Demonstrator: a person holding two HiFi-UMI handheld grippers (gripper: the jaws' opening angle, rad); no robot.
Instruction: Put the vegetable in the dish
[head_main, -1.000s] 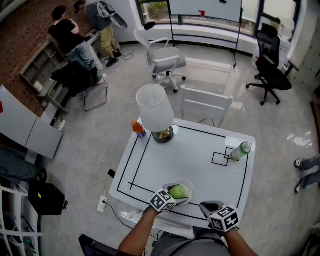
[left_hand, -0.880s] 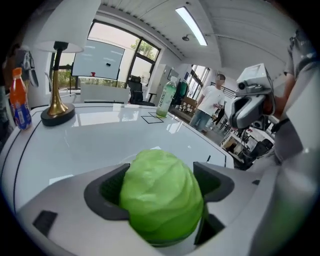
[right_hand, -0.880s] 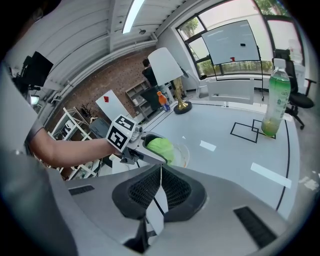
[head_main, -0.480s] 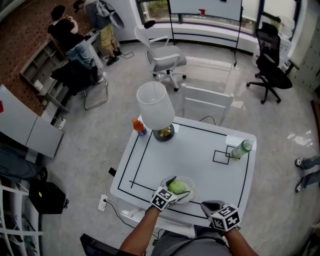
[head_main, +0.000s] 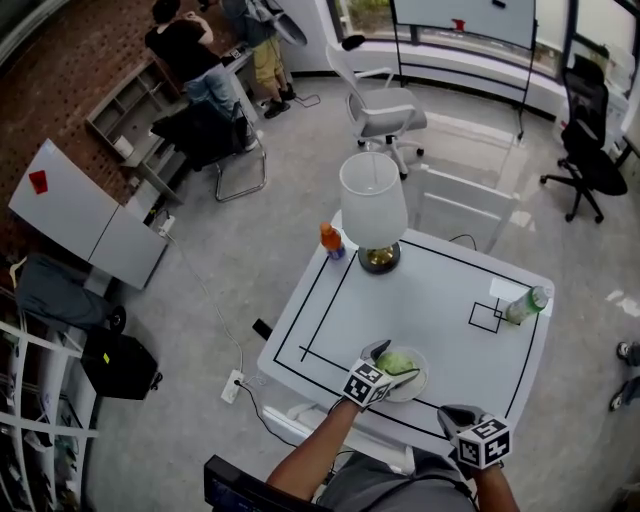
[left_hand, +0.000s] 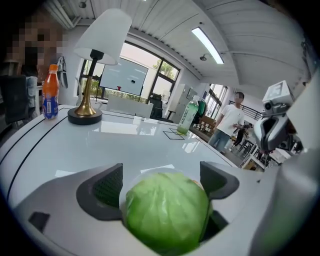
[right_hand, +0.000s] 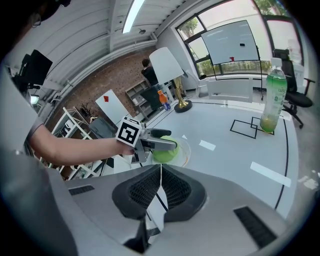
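A round green cabbage (head_main: 400, 365) rests in a clear shallow dish (head_main: 420, 381) near the front edge of the white table. My left gripper (head_main: 393, 359) reaches in from the near side. Its jaws have just been opening and now stand wide on either side of the cabbage (left_hand: 167, 210). A sliver of dish shows between the left pad (left_hand: 107, 187) and the cabbage. My right gripper (head_main: 452, 412) hovers at the table's front edge to the right of the dish. Its jaws (right_hand: 160, 187) are pressed together with nothing in them.
A white-shaded lamp with a brass base (head_main: 373, 205) and an orange drink bottle (head_main: 331, 241) stand at the table's far left. A green bottle (head_main: 525, 305) stands beside a taped black square (head_main: 487, 317) at the right. Black tape outlines the tabletop. Office chairs stand beyond.
The left gripper's jaws have spread apart from the cabbage, which now sits in the dish. The head view has shifted. The right gripper has stayed put.
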